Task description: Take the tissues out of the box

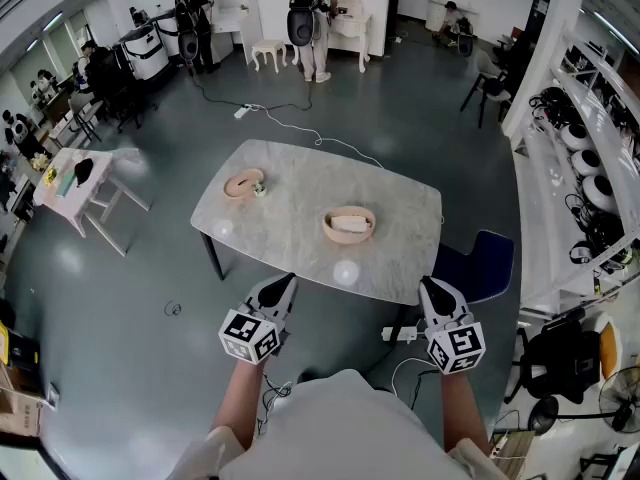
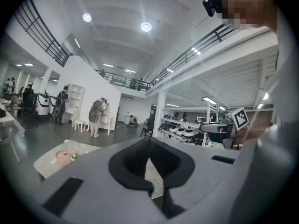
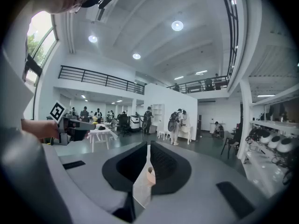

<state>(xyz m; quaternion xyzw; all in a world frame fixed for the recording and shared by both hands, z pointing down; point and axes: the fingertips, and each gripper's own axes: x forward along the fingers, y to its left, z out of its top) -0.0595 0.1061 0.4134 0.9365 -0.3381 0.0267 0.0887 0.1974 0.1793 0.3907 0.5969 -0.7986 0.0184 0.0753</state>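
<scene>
At the middle of the veined marble table (image 1: 300, 183), sitting: a round peach tissue box (image 1: 349, 224), white tissue inside. Off the table's near edge, hovering: left gripper (image 1: 283, 286) and right gripper (image 1: 432, 288), fingers pressing together, empty.

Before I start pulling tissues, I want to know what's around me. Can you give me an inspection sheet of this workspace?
Surface: marble-look table, carrying two items.
Job's things: round tissue box towards the near edge, white tissue showing inside, untouched.
Clutter: second round holder at the far left, with a small thing beside it that is too small to tell.
Grippers: left gripper and right gripper both shut, empty, short of the table.
Cables: white cable on the floor beyond the table; power strip by the near edge.
Surroundings: blue chair at the table's right; people by the far wall.
</scene>
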